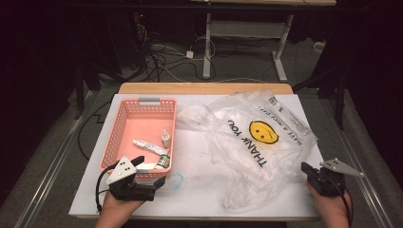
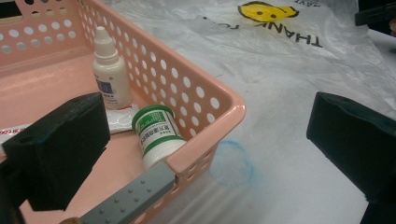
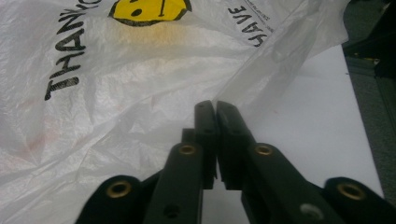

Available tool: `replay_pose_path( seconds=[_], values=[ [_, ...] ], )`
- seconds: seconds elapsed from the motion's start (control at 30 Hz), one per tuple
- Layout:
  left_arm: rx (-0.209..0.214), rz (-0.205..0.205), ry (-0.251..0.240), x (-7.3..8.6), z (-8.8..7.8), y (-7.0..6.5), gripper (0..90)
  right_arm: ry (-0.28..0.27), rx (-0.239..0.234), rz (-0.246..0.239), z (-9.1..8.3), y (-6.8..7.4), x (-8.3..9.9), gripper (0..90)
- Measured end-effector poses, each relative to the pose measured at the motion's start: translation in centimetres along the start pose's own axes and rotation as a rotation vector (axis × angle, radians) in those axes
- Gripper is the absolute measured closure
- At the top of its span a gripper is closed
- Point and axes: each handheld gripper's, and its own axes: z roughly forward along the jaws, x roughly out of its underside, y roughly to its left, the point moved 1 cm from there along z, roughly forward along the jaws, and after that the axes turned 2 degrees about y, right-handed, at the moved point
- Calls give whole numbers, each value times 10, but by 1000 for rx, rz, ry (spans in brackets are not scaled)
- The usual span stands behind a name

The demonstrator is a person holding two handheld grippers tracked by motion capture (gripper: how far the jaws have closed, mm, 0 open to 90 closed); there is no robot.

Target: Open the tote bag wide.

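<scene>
The right gripper [image 3: 215, 108], pressed together at the near right of the desk [image 1: 199, 190], has the plastic bag [image 1: 252, 142] just to its left, nearer than the spread left gripper [image 1: 152, 171] at the pink basket [image 1: 124, 121].

the right hand-held gripper [image 3: 215, 106] has its two black jaws pressed together, their tips at the edge of a crinkled, clear plastic bag [image 3: 140, 88]. the bag carries a yellow smiley face [image 3: 147, 9] and black lettering, and lies spread over the white tabletop [image 3: 322, 130], whose bare part shows on the right.
</scene>
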Motion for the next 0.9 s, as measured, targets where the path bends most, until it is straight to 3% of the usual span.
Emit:
replay_pose_path(
  seconds=[0.17,0.2,0.3,0.33,0.4,0.43,0.47,0.5,0.53,0.57,0.6,0.67,0.77,0.9],
  values=[
    [4,0,-1,-1,0,-1,0,-5,5,-3,-21,0,14,900],
    [7,1,1,-1,1,0,0,4,2,-1,-31,1,22,856],
    [13,-9,6,-2,2,1,0,-12,-15,14,-38,-1,24,798],
    [18,-11,16,-3,3,2,0,-58,-11,13,-45,-3,19,703],
    [11,-2,17,-4,3,1,0,-82,-9,20,-49,-3,17,682],
    [3,2,13,-4,3,1,0,-117,-29,17,-54,-2,14,647],
    [-7,9,9,-4,2,1,0,-176,-82,-12,-58,3,8,580],
    [-11,12,7,-5,2,1,0,-193,-113,-24,-58,6,6,531],
    [-18,11,5,-5,2,1,0,-193,-113,-24,-58,6,6,531],
    [-20,5,6,-4,3,2,0,-204,-152,-33,-57,10,3,470],
    [-17,-3,8,-4,3,2,0,-202,-206,-72,-50,22,-5,371],
    [-5,-19,16,-3,4,2,0,-203,-217,-95,-47,26,-8,327],
    [3,-24,29,-4,6,1,0,-213,-291,-142,-33,47,-20,193],
    [9,-1,42,-5,5,-2,0,-197,-350,-171,-17,72,-34,107]
  ],
)
